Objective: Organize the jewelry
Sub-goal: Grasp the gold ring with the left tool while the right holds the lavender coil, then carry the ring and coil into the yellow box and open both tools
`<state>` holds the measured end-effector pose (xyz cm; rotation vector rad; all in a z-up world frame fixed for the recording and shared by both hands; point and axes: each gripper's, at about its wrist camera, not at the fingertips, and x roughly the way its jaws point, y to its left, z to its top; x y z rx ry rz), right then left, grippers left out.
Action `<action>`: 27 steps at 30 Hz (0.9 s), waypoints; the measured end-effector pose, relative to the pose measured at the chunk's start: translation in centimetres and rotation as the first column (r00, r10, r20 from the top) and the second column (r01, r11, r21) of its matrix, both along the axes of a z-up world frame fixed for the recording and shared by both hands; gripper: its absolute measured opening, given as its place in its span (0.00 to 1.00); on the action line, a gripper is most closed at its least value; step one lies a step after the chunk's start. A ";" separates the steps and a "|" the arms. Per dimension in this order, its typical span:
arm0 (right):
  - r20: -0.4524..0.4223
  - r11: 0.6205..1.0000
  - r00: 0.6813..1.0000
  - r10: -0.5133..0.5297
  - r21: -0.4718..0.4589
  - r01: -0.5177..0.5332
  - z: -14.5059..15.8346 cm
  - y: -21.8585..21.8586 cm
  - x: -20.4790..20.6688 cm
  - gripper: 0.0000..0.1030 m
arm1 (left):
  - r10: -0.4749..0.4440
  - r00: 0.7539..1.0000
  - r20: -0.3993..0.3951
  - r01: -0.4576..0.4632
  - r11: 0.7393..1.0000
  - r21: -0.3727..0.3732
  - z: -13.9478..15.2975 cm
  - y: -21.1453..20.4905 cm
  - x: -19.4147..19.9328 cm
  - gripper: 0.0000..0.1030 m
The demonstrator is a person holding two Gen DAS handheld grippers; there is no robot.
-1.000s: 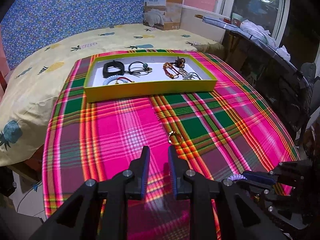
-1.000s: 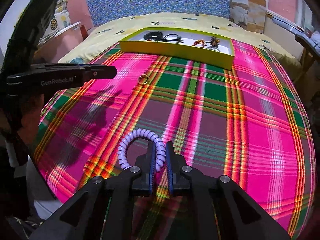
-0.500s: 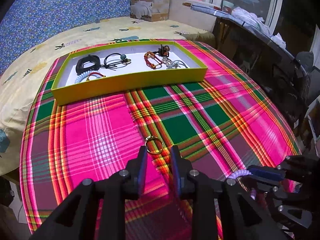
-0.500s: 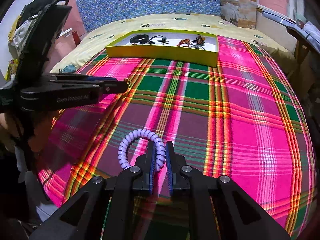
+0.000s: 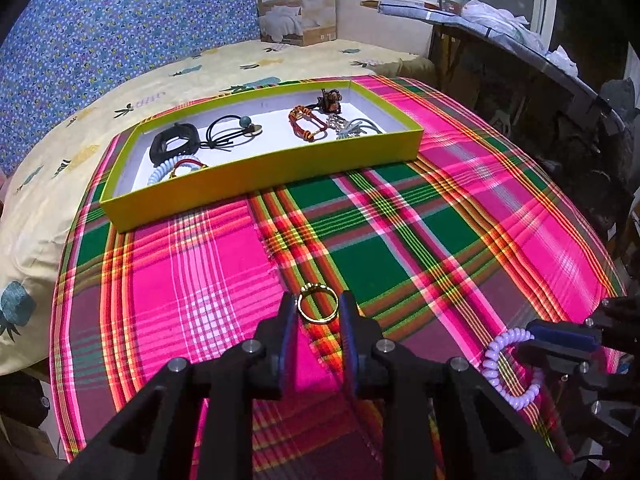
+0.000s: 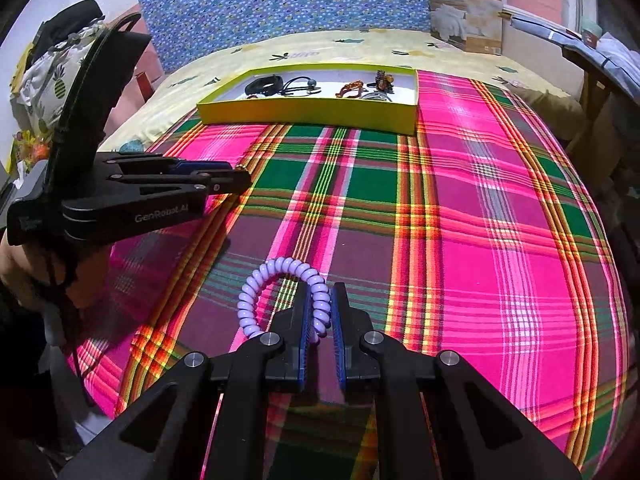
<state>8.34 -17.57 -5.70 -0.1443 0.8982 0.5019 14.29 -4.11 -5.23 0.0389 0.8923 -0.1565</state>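
Gold ring [image 5: 317, 307] sits between left jaws; lilac coil tie [image 6: 285, 294] pinched right.

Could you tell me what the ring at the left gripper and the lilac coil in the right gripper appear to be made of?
Ring: probably polished gold-tone metal; it is thin, rigid and glints. Whether it is plated or solid cannot be told. Coil hair tie: likely glossy plastic; smooth, shiny lilac loops like a phone cord.

Both grippers, left [image 5: 318, 309] and right [image 6: 319, 306], show matte black angular linkages with silver round screws and blue ribbed pads [image 6: 304, 330], white "GenRobot.AI" lettering on the left one's side, thin black cable trailing, bare skin behind.
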 end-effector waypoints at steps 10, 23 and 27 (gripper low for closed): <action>0.013 0.999 1.000 -0.023 0.023 0.023 0.5 -0.5 0.4 0.10 | 0.008 1.000 0.027 -0.007 0.999 -0.038 1.3 0.8 -1.0 0.22; 0.062 0.999 0.998 -0.029 0.040 0.027 2.6 0.2 2.5 0.09 | 0.048 0.996 0.074 -0.043 0.996 -0.074 3.8 3.1 -0.7 0.22; 0.090 0.999 0.996 -0.022 0.041 0.019 3.4 0.8 3.6 0.09 | 0.071 0.993 0.091 -0.065 0.995 -0.074 4.5 4.4 0.0 0.22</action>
